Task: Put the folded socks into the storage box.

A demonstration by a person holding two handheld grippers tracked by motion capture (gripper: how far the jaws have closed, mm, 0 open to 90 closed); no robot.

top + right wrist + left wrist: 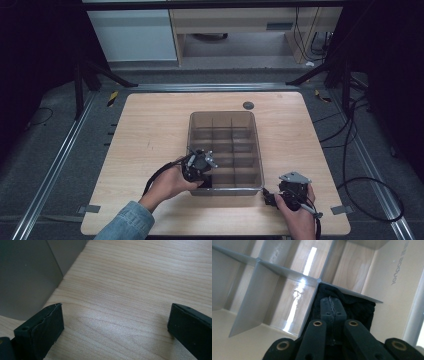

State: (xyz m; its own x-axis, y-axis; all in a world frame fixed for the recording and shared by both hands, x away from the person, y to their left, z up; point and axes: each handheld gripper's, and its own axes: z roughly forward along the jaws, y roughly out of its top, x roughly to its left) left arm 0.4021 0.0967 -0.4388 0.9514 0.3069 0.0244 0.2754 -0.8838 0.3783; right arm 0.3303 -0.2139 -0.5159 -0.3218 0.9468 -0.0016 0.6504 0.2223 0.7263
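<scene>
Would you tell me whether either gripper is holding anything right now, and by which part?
The right gripper is open over bare table. The left gripper is shut above black cloth in the organiser's near-left compartment; whether it pinches it cannot be told.

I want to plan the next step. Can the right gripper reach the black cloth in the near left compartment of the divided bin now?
Probably not directly. The left gripper is shut, its tips at the black cloth in that compartment of the bin. The right gripper is open over bare table, outside the bin wall.

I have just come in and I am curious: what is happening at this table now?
A person works with two hand-held grippers at a wooden table. The left gripper, jaws shut, pushes a black cloth into the near-left compartment of a clear divided bin. The right gripper rests open above bare wood beside the bin, holding nothing.
</scene>
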